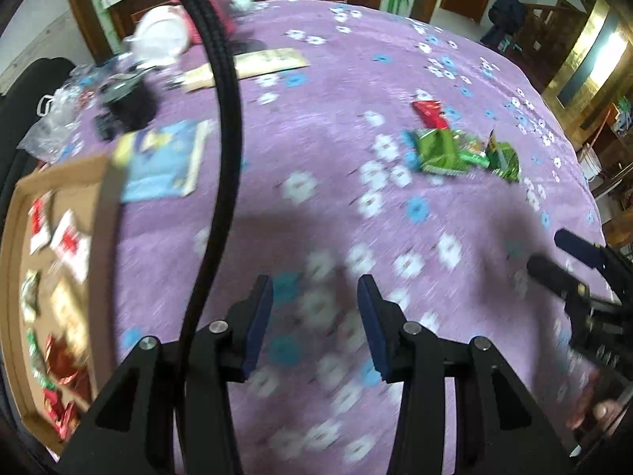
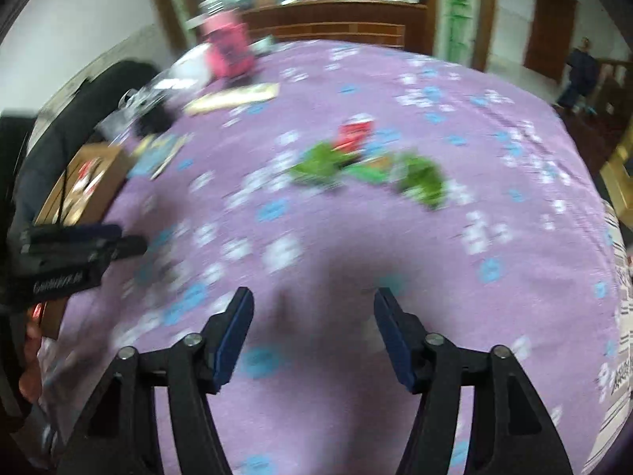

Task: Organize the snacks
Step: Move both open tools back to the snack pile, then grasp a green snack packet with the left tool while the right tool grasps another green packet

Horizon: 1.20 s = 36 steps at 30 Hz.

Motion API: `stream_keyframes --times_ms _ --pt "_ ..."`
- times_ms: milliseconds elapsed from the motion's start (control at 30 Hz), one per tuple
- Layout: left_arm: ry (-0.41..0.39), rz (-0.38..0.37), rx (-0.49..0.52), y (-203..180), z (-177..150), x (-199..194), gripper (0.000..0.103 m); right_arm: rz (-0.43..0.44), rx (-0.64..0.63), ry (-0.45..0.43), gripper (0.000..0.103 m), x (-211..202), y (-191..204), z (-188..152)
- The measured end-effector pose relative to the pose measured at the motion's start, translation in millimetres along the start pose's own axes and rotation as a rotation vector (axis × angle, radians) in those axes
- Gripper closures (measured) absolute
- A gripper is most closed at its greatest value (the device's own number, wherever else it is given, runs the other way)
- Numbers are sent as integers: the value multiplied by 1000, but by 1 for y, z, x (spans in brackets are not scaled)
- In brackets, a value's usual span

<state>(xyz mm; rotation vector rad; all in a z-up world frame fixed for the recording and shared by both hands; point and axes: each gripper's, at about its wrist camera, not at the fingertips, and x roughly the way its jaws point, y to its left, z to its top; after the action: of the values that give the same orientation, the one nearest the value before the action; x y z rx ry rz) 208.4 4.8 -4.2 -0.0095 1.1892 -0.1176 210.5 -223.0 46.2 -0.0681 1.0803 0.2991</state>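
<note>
Firstly, we note a shallow cardboard box (image 1: 16, 237) at the left edge of the table, resting on the purple flowered cloth (image 1: 316, 91). Inside it we see several snack packets (image 1: 69, 243): white ones with red print toward the far end, and red and green foil ones at the near end. Blur prevents us reading any labels. Just beyond the box lies a blue booklet (image 1: 166, 162).

We find the remaining loose snacks well apart from the box, toward the middle-right of the cloth: a red packet (image 1: 430, 113) lying against a cluster of green packets (image 1: 441, 150). The right wrist view shows the same group, with the red packet (image 2: 354, 134) behind the green packets (image 2: 320, 164), heavily smeared.

We record the left gripper (image 1: 315, 330) with its jaws parted wide, nothing between the blue pads, held above bare cloth. The right gripper (image 2: 313, 334) likewise stands spread wide and empty, touching nothing. Each tool appears at the edge of the other's view.

A black cable (image 1: 221, 91) crosses the left view. Clutter at the far left corner includes a pink bag (image 2: 227, 45).
</note>
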Motion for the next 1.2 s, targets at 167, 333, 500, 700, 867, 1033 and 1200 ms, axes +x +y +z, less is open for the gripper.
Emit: stream_keyframes --times_ms 167,333,500,700,867,1033,1200 --pt "23 -28 11 -30 43 17 57 -37 21 -50 35 13 -44 25" --pt "44 -60 3 -54 77 34 57 18 11 -31 33 35 -66 50" --pt "68 -73 10 -71 96 47 57 42 -88 -2 33 59 -62 60" --pt "90 -88 3 -82 109 58 54 58 -155 18 33 76 -62 66" --pt "117 -104 4 -90 116 67 54 61 -207 28 33 82 -59 67" --pt "161 -119 -2 -95 118 78 54 53 -208 26 34 85 -61 69" --pt "187 -132 -40 -91 117 89 54 39 -203 26 45 84 -62 71"
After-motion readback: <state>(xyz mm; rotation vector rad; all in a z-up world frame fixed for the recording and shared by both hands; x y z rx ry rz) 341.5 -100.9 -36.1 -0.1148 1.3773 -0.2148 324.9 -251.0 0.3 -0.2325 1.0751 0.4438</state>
